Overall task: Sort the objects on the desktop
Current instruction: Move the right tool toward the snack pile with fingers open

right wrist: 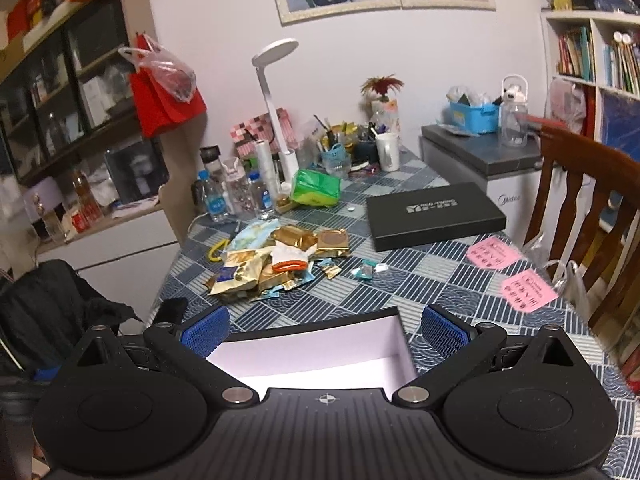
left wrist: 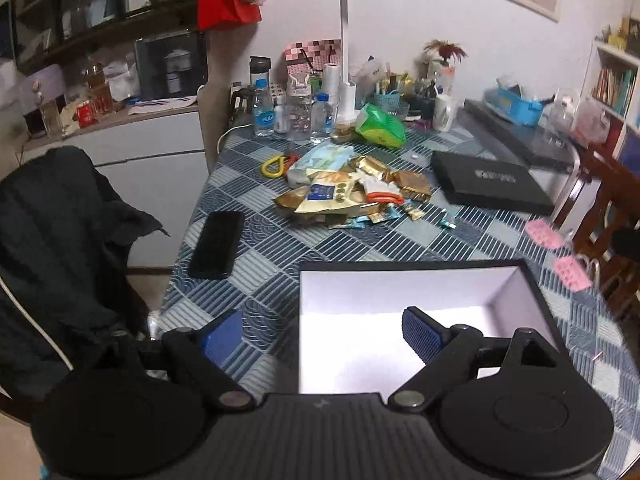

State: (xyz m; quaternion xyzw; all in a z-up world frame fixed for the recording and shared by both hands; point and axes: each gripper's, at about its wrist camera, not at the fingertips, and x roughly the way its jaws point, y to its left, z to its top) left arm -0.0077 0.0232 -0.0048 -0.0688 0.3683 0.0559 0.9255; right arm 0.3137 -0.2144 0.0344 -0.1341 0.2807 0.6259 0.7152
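now two pink slips, one open box, both claws spread.

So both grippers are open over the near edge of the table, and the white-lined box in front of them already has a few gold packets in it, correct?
Not quite. The white-lined box is empty, as the left wrist view shows. The gold packets lie in a pile farther back on the table. Both the left gripper and right gripper are open.

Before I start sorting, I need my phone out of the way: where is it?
The black phone lies flat near the table's left edge in the left wrist view, left of the snack wrapper pile and beyond the open box.
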